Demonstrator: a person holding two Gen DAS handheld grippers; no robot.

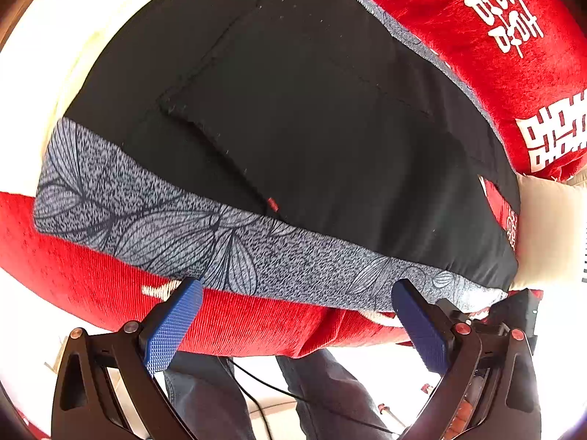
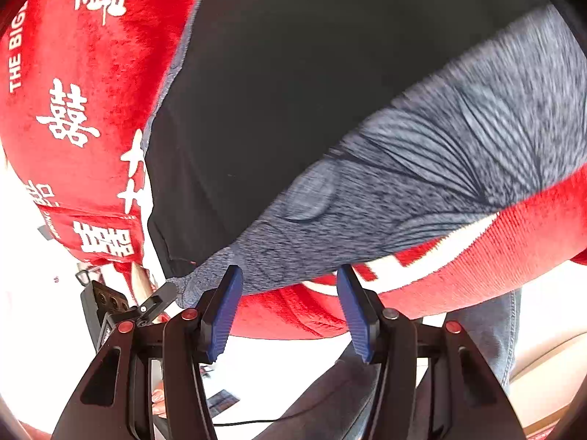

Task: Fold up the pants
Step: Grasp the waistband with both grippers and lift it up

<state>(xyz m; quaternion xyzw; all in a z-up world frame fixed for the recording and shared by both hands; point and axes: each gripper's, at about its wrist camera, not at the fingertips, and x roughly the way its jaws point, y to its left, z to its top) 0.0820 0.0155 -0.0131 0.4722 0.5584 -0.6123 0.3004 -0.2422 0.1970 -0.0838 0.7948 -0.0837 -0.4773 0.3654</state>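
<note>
Black pants [image 1: 312, 117] with a grey leaf-patterned waistband [image 1: 190, 231] lie flat on a red blanket [image 1: 256, 322]. A back pocket faces up. My left gripper [image 1: 297, 288] is open, its blue pads just short of the waistband's near edge, touching nothing. In the right wrist view the same pants [image 2: 293, 91] and waistband [image 2: 422, 176] show. My right gripper [image 2: 290, 273] is open at the waistband's corner edge, holding nothing.
The red blanket [image 2: 73, 73] carries white Chinese characters. A cream cushion [image 1: 546, 231] lies at the right. The person's jeans-clad legs [image 1: 330, 396] and a black cable [image 1: 293, 396] are below the blanket's edge. The other gripper's body [image 2: 106, 311] sits to the left.
</note>
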